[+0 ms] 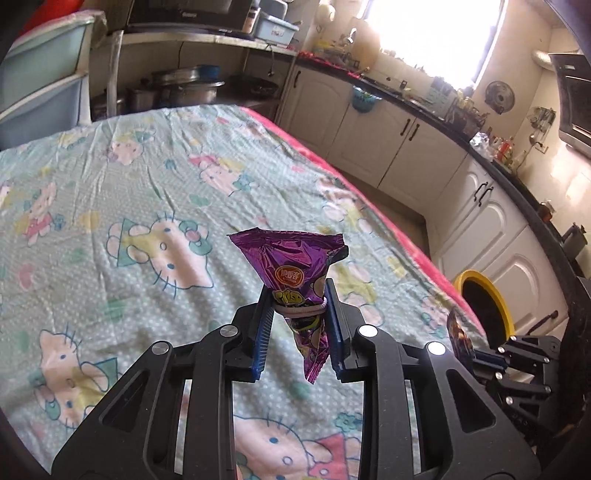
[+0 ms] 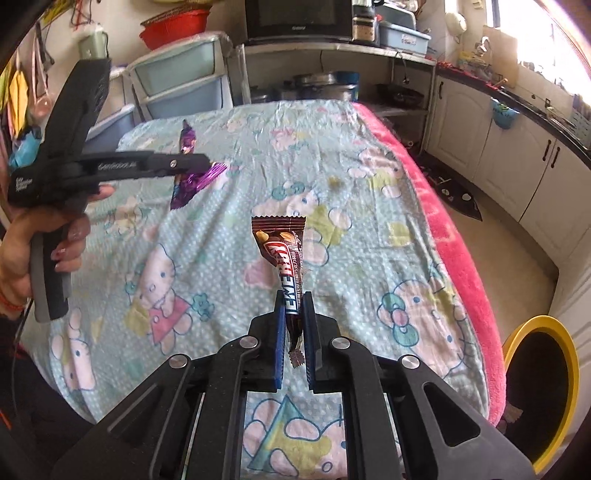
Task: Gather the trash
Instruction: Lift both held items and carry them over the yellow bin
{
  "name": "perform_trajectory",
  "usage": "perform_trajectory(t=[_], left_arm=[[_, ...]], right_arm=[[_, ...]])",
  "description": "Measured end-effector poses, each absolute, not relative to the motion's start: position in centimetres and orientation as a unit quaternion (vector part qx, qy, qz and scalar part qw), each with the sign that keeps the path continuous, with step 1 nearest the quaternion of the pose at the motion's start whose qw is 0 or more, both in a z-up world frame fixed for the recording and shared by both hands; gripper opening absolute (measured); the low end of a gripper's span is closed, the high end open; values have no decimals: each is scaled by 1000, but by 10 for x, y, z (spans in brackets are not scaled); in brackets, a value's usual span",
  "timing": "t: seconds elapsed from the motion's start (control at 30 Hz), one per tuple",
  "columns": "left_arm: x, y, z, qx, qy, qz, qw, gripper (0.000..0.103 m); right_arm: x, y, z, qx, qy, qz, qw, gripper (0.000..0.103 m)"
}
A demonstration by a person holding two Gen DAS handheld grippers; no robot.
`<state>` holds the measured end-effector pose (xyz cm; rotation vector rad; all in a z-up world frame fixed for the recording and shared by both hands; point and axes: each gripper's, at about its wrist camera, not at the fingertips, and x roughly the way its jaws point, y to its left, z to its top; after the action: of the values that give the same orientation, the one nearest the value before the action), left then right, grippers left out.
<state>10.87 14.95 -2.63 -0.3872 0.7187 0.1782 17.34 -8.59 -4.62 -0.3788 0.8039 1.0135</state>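
My left gripper [image 1: 297, 295] is shut on a purple snack wrapper [image 1: 291, 266] and holds it upright above the Hello Kitty cloth [image 1: 129, 192]. In the right wrist view the left gripper [image 2: 208, 162] shows at the left with the purple wrapper [image 2: 188, 181] hanging from it. My right gripper [image 2: 294, 299] is shut on a brown candy bar wrapper [image 2: 284, 251], held upright above the cloth [image 2: 369, 258]. The right gripper [image 1: 476, 354] shows at the right edge of the left wrist view with its brown wrapper [image 1: 458, 336]. A yellow-rimmed bin [image 2: 535, 387] stands on the floor to the right.
The bin also shows in the left wrist view [image 1: 484, 299], below the table's pink edge [image 1: 369, 206]. White kitchen cabinets [image 1: 406, 147] line the right wall. Plastic drawers [image 2: 181, 85] and a shelf with a microwave [image 2: 299, 18] stand behind the table.
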Motion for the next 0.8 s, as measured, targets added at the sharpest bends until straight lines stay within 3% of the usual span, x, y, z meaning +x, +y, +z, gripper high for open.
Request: perform_trajectory(t=[0.8], left_arm=[[183, -3, 36, -102, 310, -62, 943, 20]], right_arm=[[223, -232, 50, -67, 287, 330, 897, 9]])
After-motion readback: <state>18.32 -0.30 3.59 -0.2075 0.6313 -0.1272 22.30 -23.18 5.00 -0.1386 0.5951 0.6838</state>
